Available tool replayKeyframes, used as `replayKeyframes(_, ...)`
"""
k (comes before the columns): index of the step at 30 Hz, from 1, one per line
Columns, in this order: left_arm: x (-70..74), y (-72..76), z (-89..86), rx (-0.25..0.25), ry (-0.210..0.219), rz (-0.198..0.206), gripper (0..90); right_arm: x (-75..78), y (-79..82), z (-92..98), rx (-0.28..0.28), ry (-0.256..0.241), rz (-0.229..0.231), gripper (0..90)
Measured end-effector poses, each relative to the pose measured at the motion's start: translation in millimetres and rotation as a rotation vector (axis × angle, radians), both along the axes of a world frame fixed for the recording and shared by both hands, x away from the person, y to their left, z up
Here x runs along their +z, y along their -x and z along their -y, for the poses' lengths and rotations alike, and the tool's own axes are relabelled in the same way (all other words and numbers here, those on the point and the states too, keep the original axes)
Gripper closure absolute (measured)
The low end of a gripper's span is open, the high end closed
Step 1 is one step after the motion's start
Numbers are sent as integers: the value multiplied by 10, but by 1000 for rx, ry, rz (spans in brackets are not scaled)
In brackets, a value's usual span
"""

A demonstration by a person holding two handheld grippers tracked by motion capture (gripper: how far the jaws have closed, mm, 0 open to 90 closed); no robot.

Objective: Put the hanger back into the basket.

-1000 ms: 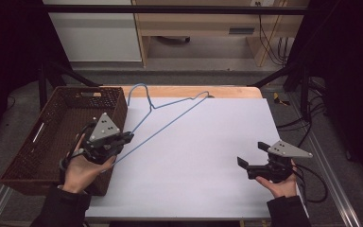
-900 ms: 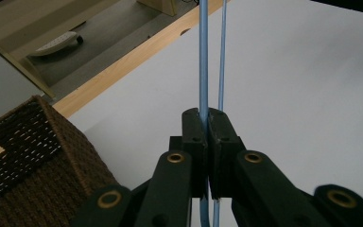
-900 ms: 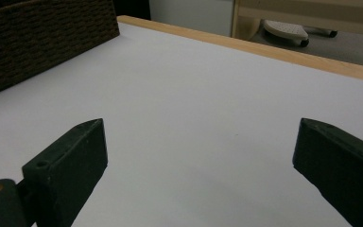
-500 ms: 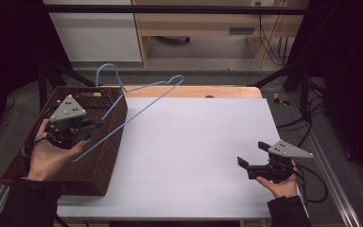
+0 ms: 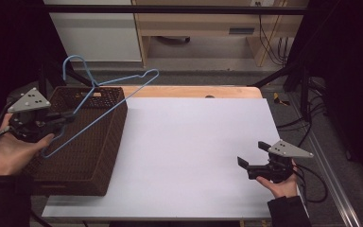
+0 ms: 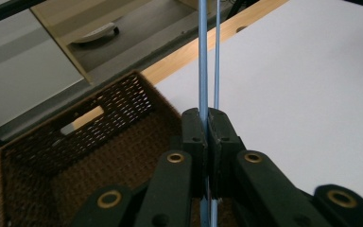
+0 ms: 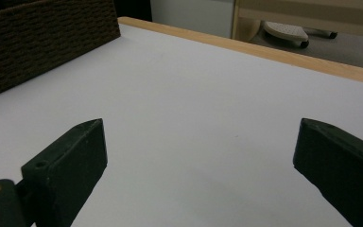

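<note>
blue hanger (image 5: 105,99) above brown basket (image 5: 90,156), left tool (image 5: 61,119) clamped

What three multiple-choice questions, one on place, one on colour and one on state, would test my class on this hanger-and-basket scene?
1. Where is the hanger?
A. Flat on the table
B. Held up over the basket
C. On the floor

2. What colour is the hanger?
A. Red
B. Black
C. Light blue

3. How does the right gripper stand?
A. Open, holding nothing
B. Shut on the hanger
C. Shut on the basket's rim

Answers: 1 B, the left gripper holds it raised above the basket at the table's left. 2 C, its wire shows light blue. 3 A, its jaws stand wide apart over bare table.
</note>
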State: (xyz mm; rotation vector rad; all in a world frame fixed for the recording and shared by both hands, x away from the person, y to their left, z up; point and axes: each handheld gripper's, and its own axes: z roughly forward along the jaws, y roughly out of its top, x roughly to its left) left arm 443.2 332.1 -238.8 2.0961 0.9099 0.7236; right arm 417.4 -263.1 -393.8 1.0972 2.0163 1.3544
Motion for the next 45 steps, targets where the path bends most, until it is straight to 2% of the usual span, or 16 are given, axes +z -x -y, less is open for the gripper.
replayKeyframes(6,-104,-57,-225,37,-22,-12,870,1,0,0,-1,-1,-2,41)
replayKeyframes(11,-216,-94,-407,84,-10,-23,870,1,0,1,-2,-1,-5,41)
replayKeyframes(17,-330,-123,-574,125,-29,-34,871,-3,-3,-1,-1,1,-4,39)
replayKeyframes(21,-396,-128,-687,142,-25,-37,870,-6,-4,-4,-1,-1,-8,39)
replayKeyframes(27,-498,-119,-819,162,-54,-54,870,-12,-8,-6,-1,5,-10,39)
replayKeyframes(31,-568,-108,-914,179,-53,-64,870,-10,-8,0,-1,5,-6,39)
replayKeyframes(36,-707,-116,-952,190,-47,-82,871,-14,-9,-5,0,8,-10,39)
replayKeyframes(41,-921,-169,-894,186,-30,-107,870,-15,-10,-6,1,8,-10,39)
replayKeyframes(45,-1078,-221,-828,176,-35,-135,870,-17,-10,3,-3,7,-10,39)
